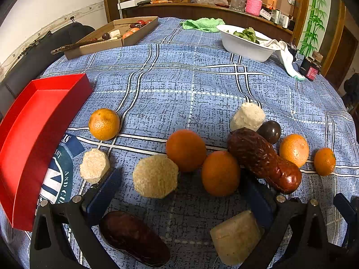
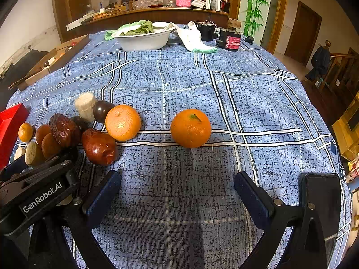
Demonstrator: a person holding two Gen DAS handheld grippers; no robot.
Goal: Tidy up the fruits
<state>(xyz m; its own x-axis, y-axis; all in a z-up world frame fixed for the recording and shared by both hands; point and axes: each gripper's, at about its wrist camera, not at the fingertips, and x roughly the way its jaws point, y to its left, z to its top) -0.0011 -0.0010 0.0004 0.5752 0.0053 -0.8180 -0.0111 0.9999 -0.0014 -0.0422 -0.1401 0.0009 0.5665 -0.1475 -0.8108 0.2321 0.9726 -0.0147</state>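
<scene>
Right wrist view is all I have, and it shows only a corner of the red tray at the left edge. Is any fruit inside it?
Observer: No. The left wrist view shows the whole floor of the red tray, and nothing lies in it.
Operator: Is the left gripper holding a fruit?
Observer: No. The left gripper is open and holds nothing. A beige block and an orange lie on the cloth just ahead, between its fingers.
Operator: Is anything lying closer to it?
Observer: Yes. A dark red date lies by its left finger and a pale block by its right one.
</scene>
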